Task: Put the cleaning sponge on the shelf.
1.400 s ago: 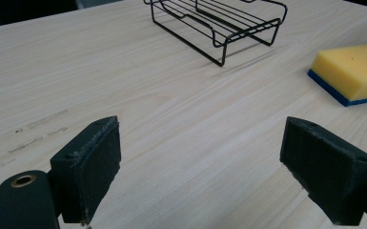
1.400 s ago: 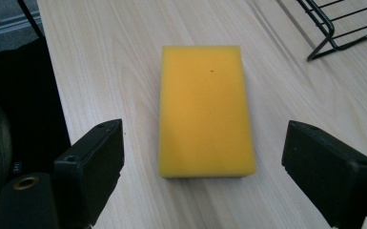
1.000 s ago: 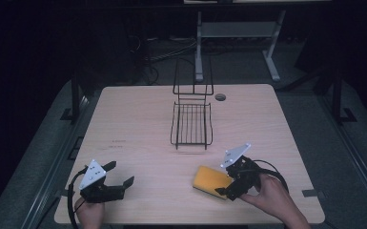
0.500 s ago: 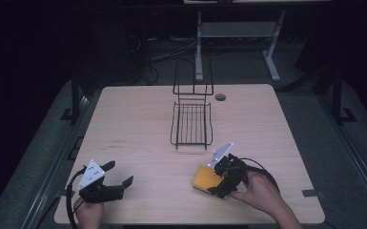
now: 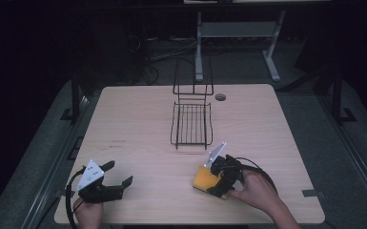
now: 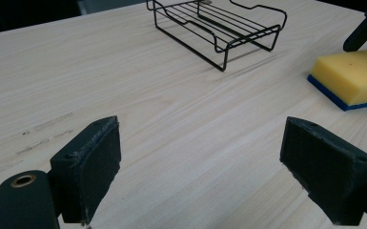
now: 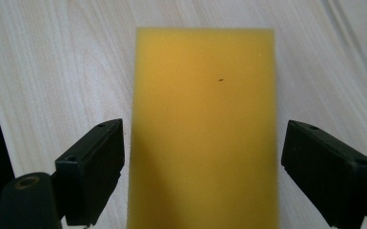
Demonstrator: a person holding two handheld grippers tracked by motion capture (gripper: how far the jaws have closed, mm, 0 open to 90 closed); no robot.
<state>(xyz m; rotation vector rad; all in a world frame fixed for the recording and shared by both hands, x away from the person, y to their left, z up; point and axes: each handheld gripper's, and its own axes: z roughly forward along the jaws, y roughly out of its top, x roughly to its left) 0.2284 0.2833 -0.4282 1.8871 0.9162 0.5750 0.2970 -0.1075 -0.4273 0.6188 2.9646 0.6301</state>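
straddling the yellow sponge (image 7: 202,129), the right gripper (image 7: 202,167) has its jaws spread wide, one on each side, seemingly not yet touching it. the sponge lies flat on the table (image 5: 138,124), near its front edge, with the wire rack (image 5: 191,125) beyond. the left gripper (image 6: 202,167) rests spread open over bare wood, well apart.

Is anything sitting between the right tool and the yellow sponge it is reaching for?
Nothing visible. The right tool is open with its jaws straddling the yellow sponge, which lies flat on the table; bare gaps show on both sides.
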